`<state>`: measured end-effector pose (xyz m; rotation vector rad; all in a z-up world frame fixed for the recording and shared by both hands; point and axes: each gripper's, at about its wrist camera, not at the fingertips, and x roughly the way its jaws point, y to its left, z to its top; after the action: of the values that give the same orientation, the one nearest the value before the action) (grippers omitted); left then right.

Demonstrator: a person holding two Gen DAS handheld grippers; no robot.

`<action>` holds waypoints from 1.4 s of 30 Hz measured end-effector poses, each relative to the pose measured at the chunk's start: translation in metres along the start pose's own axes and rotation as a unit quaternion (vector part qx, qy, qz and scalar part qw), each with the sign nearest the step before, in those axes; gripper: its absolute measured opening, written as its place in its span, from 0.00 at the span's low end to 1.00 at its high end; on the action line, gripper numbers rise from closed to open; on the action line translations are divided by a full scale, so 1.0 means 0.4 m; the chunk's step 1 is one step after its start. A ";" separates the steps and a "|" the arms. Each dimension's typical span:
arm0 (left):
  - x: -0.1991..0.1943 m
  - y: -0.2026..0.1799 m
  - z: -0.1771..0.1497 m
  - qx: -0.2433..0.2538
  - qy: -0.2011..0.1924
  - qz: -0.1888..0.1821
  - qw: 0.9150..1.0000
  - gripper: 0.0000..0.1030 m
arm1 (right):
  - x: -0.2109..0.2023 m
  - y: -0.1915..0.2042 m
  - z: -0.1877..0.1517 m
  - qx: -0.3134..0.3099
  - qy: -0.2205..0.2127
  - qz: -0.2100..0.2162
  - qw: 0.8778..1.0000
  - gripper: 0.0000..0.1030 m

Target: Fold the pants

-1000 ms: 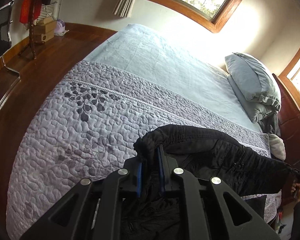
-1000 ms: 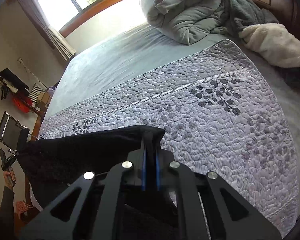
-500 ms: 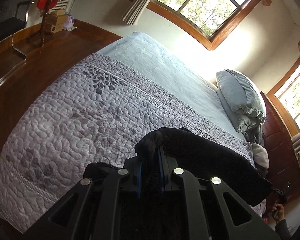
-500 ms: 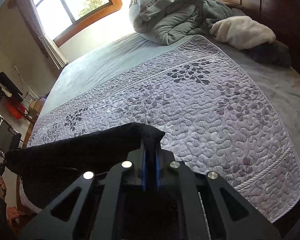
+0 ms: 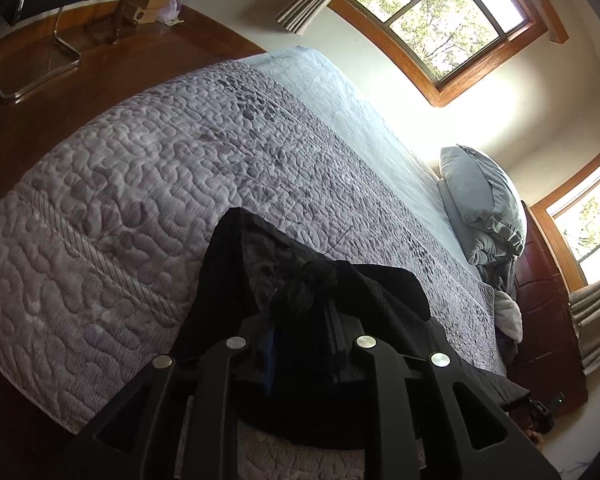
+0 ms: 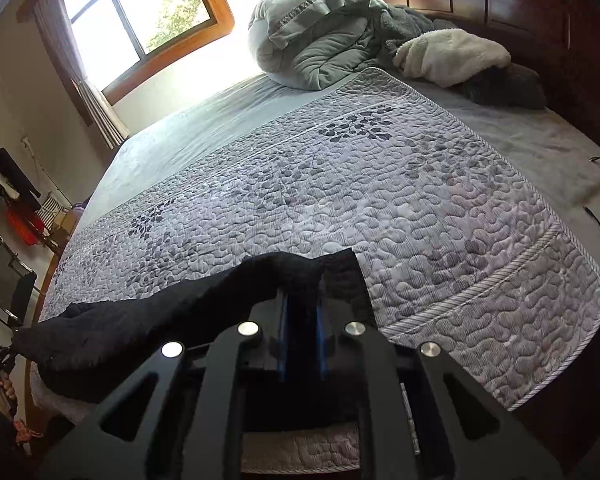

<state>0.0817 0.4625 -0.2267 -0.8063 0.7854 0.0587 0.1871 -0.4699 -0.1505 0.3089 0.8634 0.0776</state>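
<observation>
Black soft fabric pants (image 5: 380,292) spread at near edge of quilted grey bedspread (image 6: 420,200)
Limp, light cloth; left gripper (image 5: 300,316) jaws opening, right gripper (image 6: 302,300) jaws opening, waistband bunched between both fingers

Both jaw pairs opening — pants (image 5: 320,280) seemingly lowered onto quilt (image 5: 139,184).

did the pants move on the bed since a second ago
Yes. The pants came toward the near edge of the quilt, away from the pillow, and now drape over that edge.
</observation>
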 end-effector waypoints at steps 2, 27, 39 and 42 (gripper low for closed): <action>0.004 0.020 -0.030 -0.007 0.008 0.003 1.000 0.21 | 0.003 0.004 -0.027 -0.002 0.003 -0.006 1.000 0.10; -0.081 0.078 -0.159 -0.096 -0.037 0.067 0.992 0.66 | 0.017 -0.042 -0.128 0.100 0.032 -0.012 0.994 0.54; 0.135 0.077 -0.146 -0.092 0.082 0.109 0.986 0.42 | 0.072 -0.187 -0.295 0.398 0.069 0.187 0.896 0.66; 0.143 0.063 -0.146 -0.083 0.082 0.126 0.985 0.40 | 0.069 -0.196 -0.306 0.427 0.052 0.215 0.877 0.66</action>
<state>0.0791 0.4279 -0.3046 -0.8736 1.0457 0.2904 0.1080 -0.5105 -0.2686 1.3428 0.8854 0.1240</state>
